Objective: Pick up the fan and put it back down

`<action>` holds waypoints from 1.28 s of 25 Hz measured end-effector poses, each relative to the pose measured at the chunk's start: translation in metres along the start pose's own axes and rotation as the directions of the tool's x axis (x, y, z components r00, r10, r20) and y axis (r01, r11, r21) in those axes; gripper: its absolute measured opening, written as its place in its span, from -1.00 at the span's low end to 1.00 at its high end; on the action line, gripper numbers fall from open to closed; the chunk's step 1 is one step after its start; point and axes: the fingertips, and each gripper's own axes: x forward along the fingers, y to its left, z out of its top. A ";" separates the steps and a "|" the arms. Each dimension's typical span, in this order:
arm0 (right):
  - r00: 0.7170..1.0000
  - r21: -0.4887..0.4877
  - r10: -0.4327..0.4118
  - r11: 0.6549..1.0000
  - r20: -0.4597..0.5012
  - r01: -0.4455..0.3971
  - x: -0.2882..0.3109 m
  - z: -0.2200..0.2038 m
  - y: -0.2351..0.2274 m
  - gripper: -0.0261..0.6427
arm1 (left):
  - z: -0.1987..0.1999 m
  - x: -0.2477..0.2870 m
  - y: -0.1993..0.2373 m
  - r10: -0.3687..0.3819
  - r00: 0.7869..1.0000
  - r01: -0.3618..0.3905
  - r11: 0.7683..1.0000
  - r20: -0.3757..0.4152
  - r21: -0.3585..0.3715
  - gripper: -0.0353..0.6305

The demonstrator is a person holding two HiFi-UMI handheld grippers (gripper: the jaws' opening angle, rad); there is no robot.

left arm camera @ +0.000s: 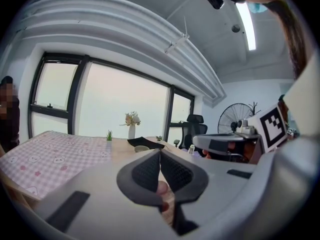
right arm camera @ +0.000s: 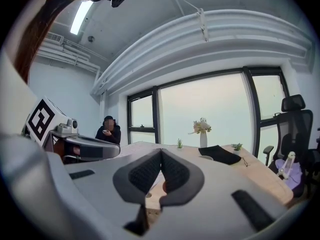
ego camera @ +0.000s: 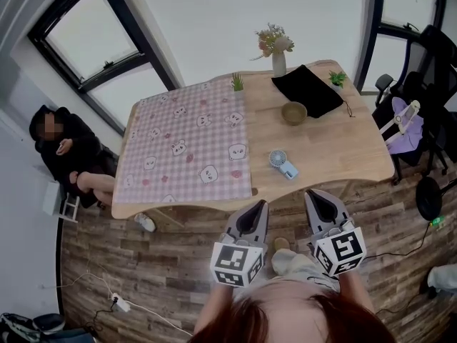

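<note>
Head view, round fan (ego camera: 281, 162), wooden table (ego camera: 335, 148)

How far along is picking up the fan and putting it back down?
Done: nothing; the fan lies untouched on the table. In hand: left gripper and right gripper hover shut and empty before the table's near edge. Remaining: reach, grasp, lift, set it down.
</note>
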 end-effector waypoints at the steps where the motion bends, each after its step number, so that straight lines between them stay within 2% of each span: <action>1: 1.000 -0.001 0.004 1.000 -0.002 -0.004 0.005 0.000 -0.003 -0.92 | 0.001 0.005 0.002 0.002 1.000 -0.002 1.000 0.000 -0.001 -0.86; 13: 0.998 -0.010 0.053 0.999 -0.035 -0.053 0.053 -0.003 -0.037 -0.89 | 0.013 0.050 0.018 0.035 0.999 -0.035 0.999 -0.012 -0.008 -0.86; 24: 0.986 -0.042 0.128 0.990 -0.108 -0.133 0.093 -0.022 -0.054 -0.75 | 0.022 0.081 0.034 0.076 0.997 -0.076 0.997 -0.008 -0.018 -0.86; 32: 0.974 -0.089 0.144 0.983 -0.172 -0.161 0.118 -0.046 -0.052 -0.62 | 0.022 0.087 0.046 0.072 0.997 -0.072 0.997 -0.020 -0.018 -0.86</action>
